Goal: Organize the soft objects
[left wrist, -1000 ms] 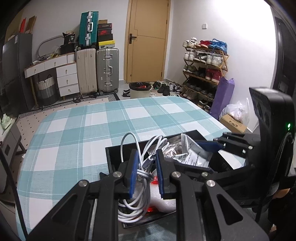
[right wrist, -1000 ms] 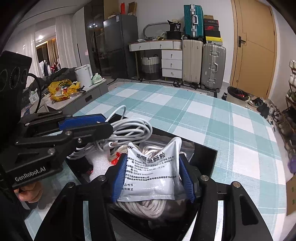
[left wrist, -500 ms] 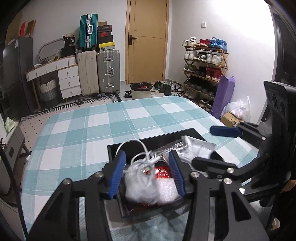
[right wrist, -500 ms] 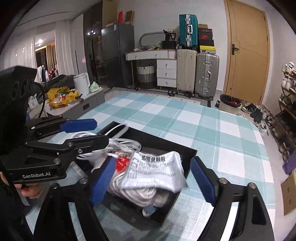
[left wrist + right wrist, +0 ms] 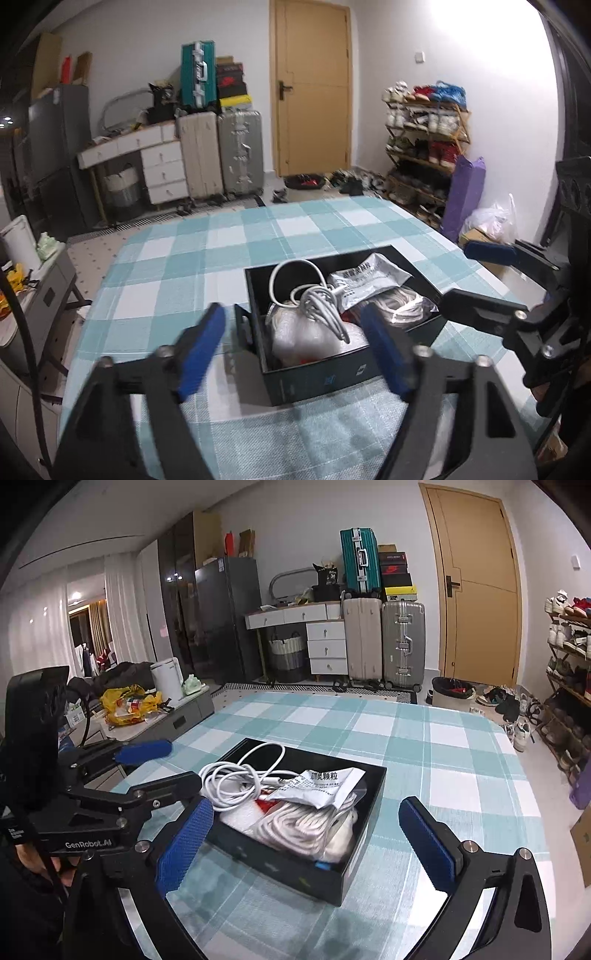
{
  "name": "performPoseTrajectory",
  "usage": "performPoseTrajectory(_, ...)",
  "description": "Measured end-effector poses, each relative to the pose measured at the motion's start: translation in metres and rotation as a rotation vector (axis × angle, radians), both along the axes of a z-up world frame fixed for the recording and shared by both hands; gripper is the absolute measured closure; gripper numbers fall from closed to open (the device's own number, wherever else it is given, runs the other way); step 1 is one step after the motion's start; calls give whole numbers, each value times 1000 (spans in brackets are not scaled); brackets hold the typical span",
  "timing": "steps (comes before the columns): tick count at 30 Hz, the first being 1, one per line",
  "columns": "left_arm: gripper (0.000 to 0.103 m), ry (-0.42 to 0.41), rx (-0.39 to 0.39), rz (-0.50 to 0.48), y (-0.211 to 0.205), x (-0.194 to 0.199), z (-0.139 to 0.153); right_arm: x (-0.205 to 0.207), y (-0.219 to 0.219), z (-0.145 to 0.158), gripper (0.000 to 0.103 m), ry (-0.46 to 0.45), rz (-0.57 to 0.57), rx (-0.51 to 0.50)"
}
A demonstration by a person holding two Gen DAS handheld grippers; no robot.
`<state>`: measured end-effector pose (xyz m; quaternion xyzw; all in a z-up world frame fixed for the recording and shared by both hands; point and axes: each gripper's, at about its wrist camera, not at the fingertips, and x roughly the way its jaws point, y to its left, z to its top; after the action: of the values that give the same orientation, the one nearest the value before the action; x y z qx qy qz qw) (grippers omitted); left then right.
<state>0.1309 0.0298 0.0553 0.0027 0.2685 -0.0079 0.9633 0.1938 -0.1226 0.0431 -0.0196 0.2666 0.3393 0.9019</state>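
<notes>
A black open box (image 5: 314, 380) (image 5: 288, 871) stands on the teal checked tablecloth (image 5: 184, 266). In it lie a coiled white cable (image 5: 321, 302) (image 5: 232, 782), a silver printed pouch (image 5: 365, 277) (image 5: 325, 781), a white rope coil (image 5: 295, 823) and a bubble-wrap bundle (image 5: 306, 339). My left gripper (image 5: 295, 350) is open and empty, above the box's near side. My right gripper (image 5: 306, 842) is open and empty, wide over the box's near end. Each gripper shows in the other's view, the right (image 5: 484, 273) and the left (image 5: 162, 764).
The table edge (image 5: 532, 812) falls off to the right toward a shoe rack (image 5: 424, 147). Suitcases (image 5: 221, 155), a white drawer desk (image 5: 325, 642) and a door (image 5: 314, 88) stand at the back. A low grey cabinet (image 5: 166, 716) with bags stands left of the table.
Both grippers opened, let the cable and the pouch drop into the box, and pulled back and up from it. The box now shows whole in both views.
</notes>
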Motion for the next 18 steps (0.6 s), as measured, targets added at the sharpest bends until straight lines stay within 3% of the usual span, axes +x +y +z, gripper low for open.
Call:
performPoseTrajectory(6,10,-32,4,35,-1,-14,-5,-18,-5,-4,1,-24,-13,17)
performPoseTrajectory(8,1,-43,-7,38,-1,-17,-8,-22,-6,-6,1,-29,-19,22)
performPoseTrajectory(18,0,-86,-34,83,3,-29,-20,-41,-9,-16,1,-86,-44,23)
